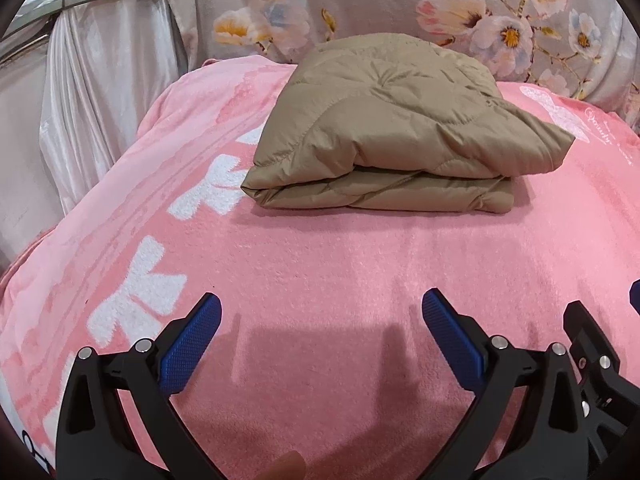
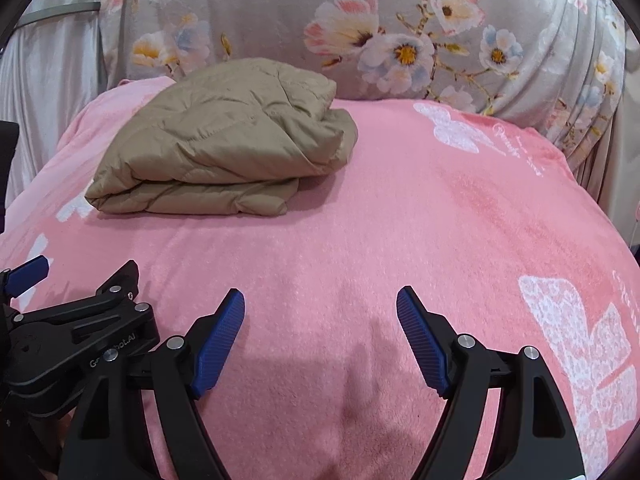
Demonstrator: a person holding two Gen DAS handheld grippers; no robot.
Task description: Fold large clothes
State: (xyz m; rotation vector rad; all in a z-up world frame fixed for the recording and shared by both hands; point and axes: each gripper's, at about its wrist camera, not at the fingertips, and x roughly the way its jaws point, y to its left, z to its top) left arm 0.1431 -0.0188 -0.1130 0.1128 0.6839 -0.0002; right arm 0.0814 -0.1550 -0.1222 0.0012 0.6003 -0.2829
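A tan quilted jacket (image 1: 396, 128) lies folded into a thick bundle on the pink blanket (image 1: 320, 264), toward its far side. In the right wrist view the folded jacket (image 2: 224, 140) sits at the upper left. My left gripper (image 1: 322, 304) hovers over bare blanket well short of the jacket, open, nothing between its blue pads. My right gripper (image 2: 320, 300) hangs beside it, also open and empty, over the pink blanket (image 2: 400, 220). Each gripper shows at the edge of the other's view: the right one (image 1: 592, 344) and the left one (image 2: 80, 320).
A grey floral cloth (image 1: 440, 8) covers the backing behind the bed. White satin drapery (image 1: 100, 60) hangs at the left. The blanket carries white bow prints (image 2: 584, 344). A fingertip (image 1: 288, 464) shows at the bottom edge of the left wrist view.
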